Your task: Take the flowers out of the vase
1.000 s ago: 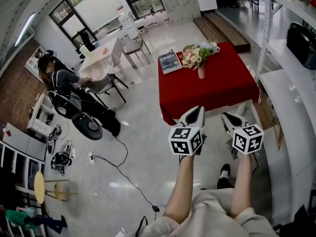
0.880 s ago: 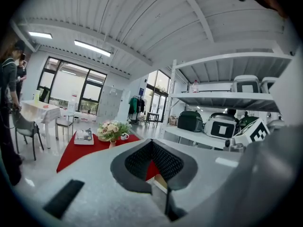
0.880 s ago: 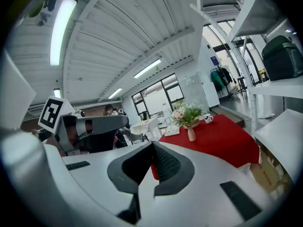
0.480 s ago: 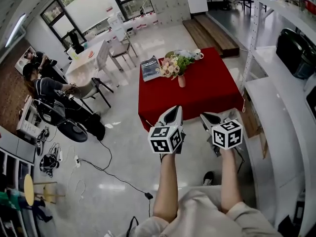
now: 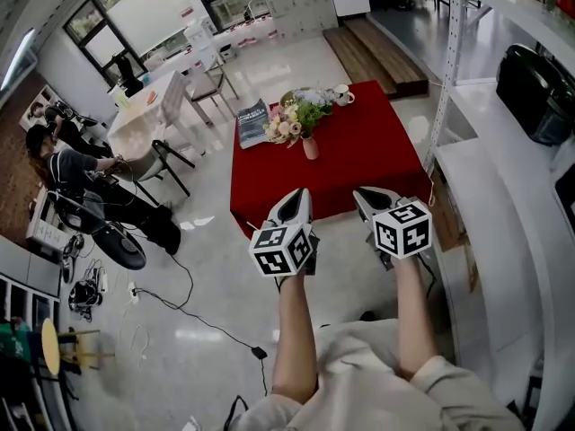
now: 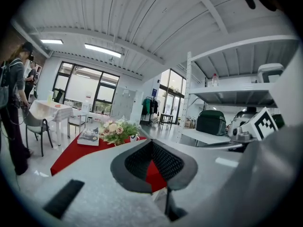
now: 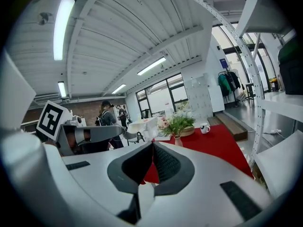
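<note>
The left gripper [image 5: 296,200] and right gripper [image 5: 367,200] are side by side, both clenched on nothing. Well ahead of the two, one vase [image 5: 310,147] holds one bunch of flowers [image 5: 292,122] on the red worktop [image 5: 359,160]. One book [image 5: 253,122] and one cup [image 5: 341,94] lie near it.

Shows right gripper [image 7: 152,146] closed tip to tip, empty; beyond at one o'clock, flowers [image 7: 176,123] in vase [image 7: 178,141] on red table [image 7: 222,145].
</note>
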A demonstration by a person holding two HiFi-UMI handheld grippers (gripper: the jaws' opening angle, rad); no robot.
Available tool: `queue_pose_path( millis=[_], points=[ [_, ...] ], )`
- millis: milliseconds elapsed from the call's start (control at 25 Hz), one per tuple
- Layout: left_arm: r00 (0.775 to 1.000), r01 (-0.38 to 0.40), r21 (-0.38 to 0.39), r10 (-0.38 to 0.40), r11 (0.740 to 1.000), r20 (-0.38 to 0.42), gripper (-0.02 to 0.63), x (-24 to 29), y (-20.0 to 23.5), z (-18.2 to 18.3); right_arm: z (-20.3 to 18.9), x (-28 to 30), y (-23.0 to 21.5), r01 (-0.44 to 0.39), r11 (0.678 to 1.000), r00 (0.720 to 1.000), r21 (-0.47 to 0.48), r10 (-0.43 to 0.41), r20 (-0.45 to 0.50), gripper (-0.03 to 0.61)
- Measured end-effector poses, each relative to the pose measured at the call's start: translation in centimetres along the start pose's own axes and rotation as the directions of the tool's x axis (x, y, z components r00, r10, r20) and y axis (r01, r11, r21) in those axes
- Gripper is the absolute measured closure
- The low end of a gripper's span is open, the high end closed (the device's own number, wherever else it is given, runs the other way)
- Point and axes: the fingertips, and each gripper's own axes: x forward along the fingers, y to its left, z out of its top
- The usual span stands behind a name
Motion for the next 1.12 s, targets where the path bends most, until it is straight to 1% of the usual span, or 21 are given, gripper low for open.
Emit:
queue_pose_path(
  millis=[200, 280, 400, 520, 600, 720, 840, 920, 1040, 1120],
  points=[
    [0.998, -0.047, 0.021, 0.048, 0.999, -0.049, 0.604, 0.7, 1.3, -1.6, -1.5, 1.8, -1.7, -0.023, 0.998, 0.999, 0.051, 0.024, -0.022, 0.571],
    [0.996, -0.066, 0.024, 0.067, 0.998, -0.05, 0.604, 0.2, 1.8, -1.9, -1.9, 2.2, -1.9, -0.031, 0.996, 0.999, 0.079, 0.033, -0.017, 0.571],
    [0.995, -0.085, 0.027, 0.086, 0.996, -0.051, 0.604, 0.2, 2.7, -2.4, -2.1, 2.9, -2.6, -0.022, 0.994, 1.0, 0.105, 0.021, 0.007, 0.571],
    [0.993, -0.103, 0.009, 0.103, 0.995, -0.059, 0.604, 0.4, 3.7, -3.4, -3.1, 3.7, -3.0, -0.017, 0.993, 1.0, 0.114, 0.017, 0.008, 0.571],
    [0.993, -0.106, 0.008, 0.106, 0.994, -0.047, 0.604, 0.6, 4.0, -3.7, -3.3, 4.4, -3.4, -0.016, 0.992, 1.0, 0.123, 0.016, 0.006, 0.571],
    [0.996, -0.091, 0.035, 0.092, 0.995, -0.014, 0.604, 1.8, 4.1, -3.8, -3.5, 5.7, -4.8, -0.008, 0.989, 1.0, 0.148, 0.007, 0.011, 0.571],
    [0.997, -0.08, 0.046, 0.081, 0.996, -0.019, 0.604, 4.0, 5.0, -4.1, -3.9, 7.2, -6.4, -0.002, 0.988, 1.0, 0.154, 0.002, 0.0, 0.571],
    [0.996, -0.085, 0.021, 0.086, 0.996, -0.021, 0.604, 5.6, 5.9, -4.2, -3.9, 7.6, -7.7, 0.02, 0.99, 1.0, 0.138, -0.018, -0.018, 0.571],
    [0.996, -0.092, -0.048, 0.091, 0.995, -0.024, 0.604, 7.8, 6.7, -4.8, -3.7, 7.3, -9.7, 0.047, 0.99, 0.999, 0.134, -0.045, -0.02, 0.571],
    [0.996, -0.083, -0.066, 0.081, 0.994, -0.039, 0.604, 9.6, 7.1, -5.3, -3.9, 7.5, -11.4, 0.059, 0.989, 0.998, 0.136, -0.057, -0.02, 0.571]
  ],
)
